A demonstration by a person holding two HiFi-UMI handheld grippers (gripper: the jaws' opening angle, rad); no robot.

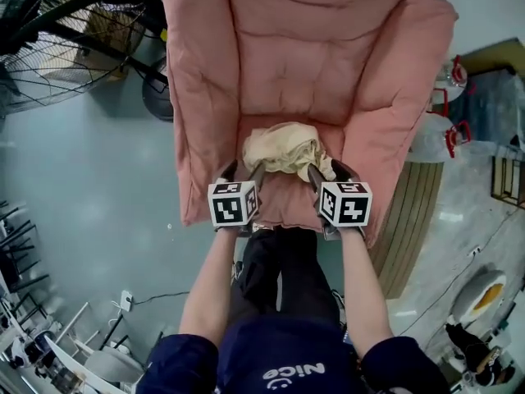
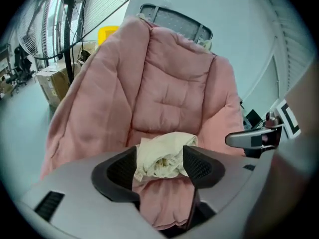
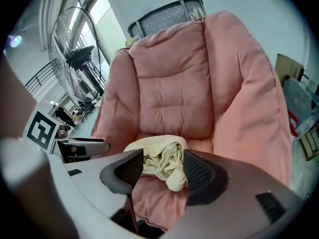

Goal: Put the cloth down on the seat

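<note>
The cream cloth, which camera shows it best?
The head view: from above, the whole bunched cloth shows lying on the pink chair seat. The left gripper view and the right gripper view each show only its near side, partly hidden behind the open jaws in front.

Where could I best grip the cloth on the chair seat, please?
Probably the raised top folds of the cloth, from above the front edge of the seat: it lies in a heap, and the padded back and sides of the chair wall it in.
</note>
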